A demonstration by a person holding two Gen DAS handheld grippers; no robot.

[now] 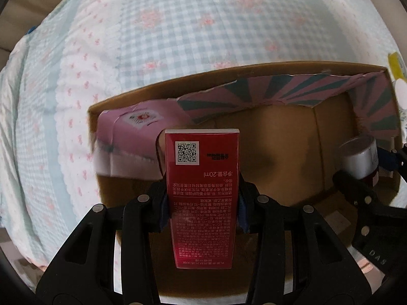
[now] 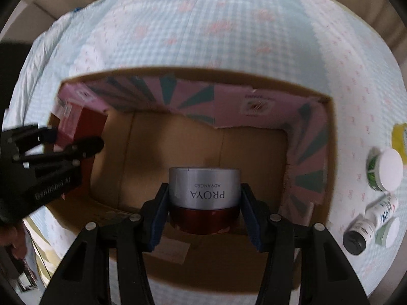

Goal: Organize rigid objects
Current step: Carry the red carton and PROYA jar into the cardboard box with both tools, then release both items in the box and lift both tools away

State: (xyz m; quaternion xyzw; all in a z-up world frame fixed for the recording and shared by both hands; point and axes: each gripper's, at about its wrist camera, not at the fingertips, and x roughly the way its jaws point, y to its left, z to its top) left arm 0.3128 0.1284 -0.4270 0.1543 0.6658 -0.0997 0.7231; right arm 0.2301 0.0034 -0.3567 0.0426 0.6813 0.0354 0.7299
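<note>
My left gripper (image 1: 202,203) is shut on a tall red carton (image 1: 202,193) with a QR code, held over the left side of an open cardboard box (image 1: 279,157). My right gripper (image 2: 203,211) is shut on a cream jar (image 2: 204,198) with a silver lid and red base, held upside down over the box (image 2: 203,137). The jar also shows in the left wrist view (image 1: 360,158) at the right. The left gripper and the red carton (image 2: 73,124) show at the left of the right wrist view.
The box has pink and green patterned inner flaps (image 2: 193,99) and lies on a checked blue and pink quilt (image 1: 178,38). Right of the box lie a white-lidded jar (image 2: 385,170), a small dark bottle (image 2: 358,233), a white tube (image 2: 384,208) and a yellow item (image 2: 399,137).
</note>
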